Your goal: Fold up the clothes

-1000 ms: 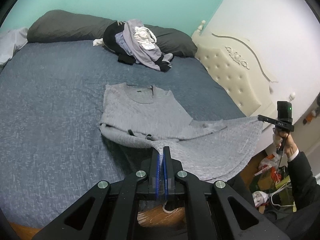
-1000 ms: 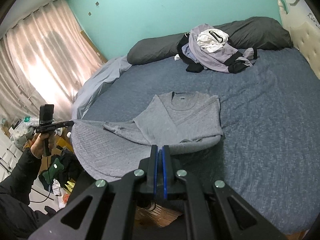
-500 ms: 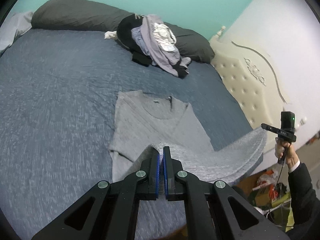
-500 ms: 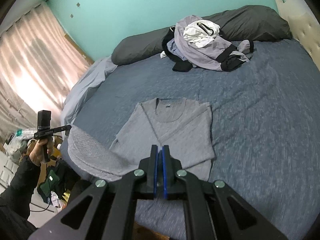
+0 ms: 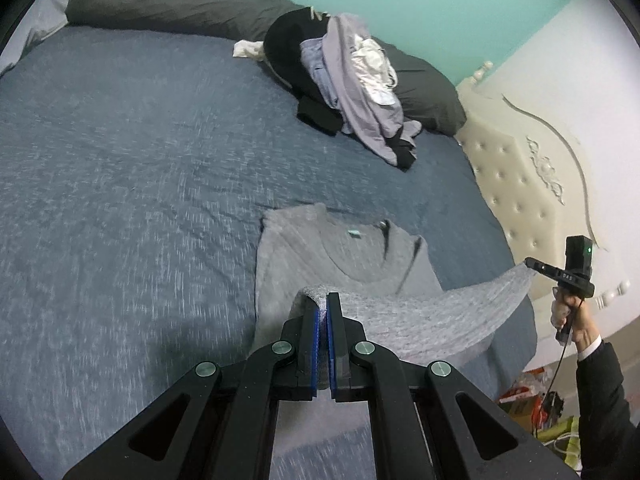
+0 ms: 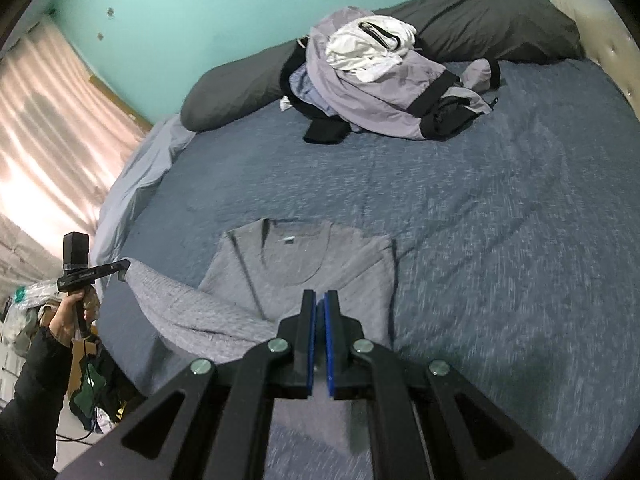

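Left fingers: I have my left gripper [image 5: 323,300] pinched tight on one corner of the grey sweater's [image 5: 344,256] lifted hem; a fold of knit bunches over the left pad's tip.
Right fingers: my right gripper [image 6: 320,300] is clamped too; from its own camera the cloth at its pads is hard to make out, but the left view shows its tip [image 5: 534,263] biting the other hem corner.
Hem between the fingers: the raised edge hangs in a slack band from one gripper across to the other; it is carried over the body of the garment.
Sweater, lie and axis: the collar end lies flat on the blue bedspread [image 6: 500,208]; the neckline points away from me towards the pillows; the long axis runs from my fingers straight up the bed.
Further out: a heap of clothes [image 6: 380,80] sits well apart, against the dark pillows [image 6: 488,20]; the cream headboard [image 5: 520,184] stands on my right, the curtain [image 6: 44,120] on my left.
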A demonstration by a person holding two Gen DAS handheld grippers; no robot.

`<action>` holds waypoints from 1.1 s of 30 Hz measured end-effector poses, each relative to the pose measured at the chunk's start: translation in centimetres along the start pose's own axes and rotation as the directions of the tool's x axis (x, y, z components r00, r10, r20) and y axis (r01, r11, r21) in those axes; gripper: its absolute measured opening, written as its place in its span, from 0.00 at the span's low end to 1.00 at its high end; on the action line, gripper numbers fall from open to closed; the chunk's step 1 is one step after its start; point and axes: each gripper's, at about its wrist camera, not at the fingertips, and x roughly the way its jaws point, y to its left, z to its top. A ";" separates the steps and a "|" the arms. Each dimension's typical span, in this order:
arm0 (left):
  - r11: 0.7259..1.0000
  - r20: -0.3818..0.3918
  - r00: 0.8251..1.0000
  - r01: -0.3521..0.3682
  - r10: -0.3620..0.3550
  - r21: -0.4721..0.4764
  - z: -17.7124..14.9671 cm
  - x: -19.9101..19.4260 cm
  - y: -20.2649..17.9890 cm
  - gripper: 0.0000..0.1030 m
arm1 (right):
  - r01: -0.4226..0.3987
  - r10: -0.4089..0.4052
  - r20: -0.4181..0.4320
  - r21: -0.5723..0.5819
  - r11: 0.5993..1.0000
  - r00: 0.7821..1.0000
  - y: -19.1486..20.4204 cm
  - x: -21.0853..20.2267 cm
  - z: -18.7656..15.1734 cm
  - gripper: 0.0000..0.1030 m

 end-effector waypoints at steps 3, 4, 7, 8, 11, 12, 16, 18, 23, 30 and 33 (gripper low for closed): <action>0.999 0.017 1.000 -0.020 0.020 -0.040 1.4 2.1 1.3 0.03 | 0.016 -0.015 -0.013 0.019 1.000 1.000 -1.6 2.3 1.3 0.04; 0.999 0.012 1.000 -0.020 0.020 -0.046 1.9 2.8 1.7 0.03 | 0.021 -0.021 -0.016 0.025 0.999 1.000 -2.0 3.0 1.6 0.04; 0.998 0.007 1.000 -0.022 0.023 -0.063 3.0 4.4 3.0 0.03 | 0.032 -0.031 -0.021 0.047 0.998 0.999 -3.7 5.1 2.7 0.04; 0.997 0.006 1.000 -0.023 0.023 -0.070 3.5 5.0 3.4 0.03 | 0.036 -0.034 -0.022 0.056 0.998 0.999 -4.2 5.7 3.0 0.04; 0.996 0.000 1.000 -0.028 0.028 -0.084 4.4 6.4 4.3 0.03 | 0.045 -0.043 -0.025 0.077 0.996 0.999 -5.6 7.5 4.1 0.04; 0.995 -0.004 1.000 -0.030 0.030 -0.091 4.7 7.0 4.7 0.03 | 0.048 -0.046 -0.027 0.081 0.996 0.999 -5.9 8.1 4.4 0.04; 0.992 -0.011 0.999 -0.040 0.039 -0.122 5.5 9.2 6.1 0.03 | 0.062 -0.059 -0.039 0.098 0.993 0.998 -7.1 10.4 5.0 0.04; 0.990 -0.008 0.999 -0.038 0.038 -0.137 5.7 10.1 6.8 0.03 | 0.069 -0.064 -0.043 0.109 0.992 0.997 -7.8 11.5 5.1 0.04; 0.985 -0.020 0.999 -0.031 0.028 -0.172 5.9 12.6 8.3 0.03 | 0.085 -0.078 -0.051 0.156 0.984 0.996 -9.9 14.2 5.0 0.04; 0.978 -0.034 0.999 -0.036 0.029 -0.207 5.1 15.1 9.3 0.05 | 0.105 -0.094 -0.067 0.193 0.976 0.993 -11.6 16.8 3.5 0.04; 0.971 -0.019 1.000 -0.011 0.007 -0.241 4.7 15.0 9.9 0.08 | 0.108 -0.100 -0.046 0.216 0.970 0.994 -12.1 17.1 3.1 0.06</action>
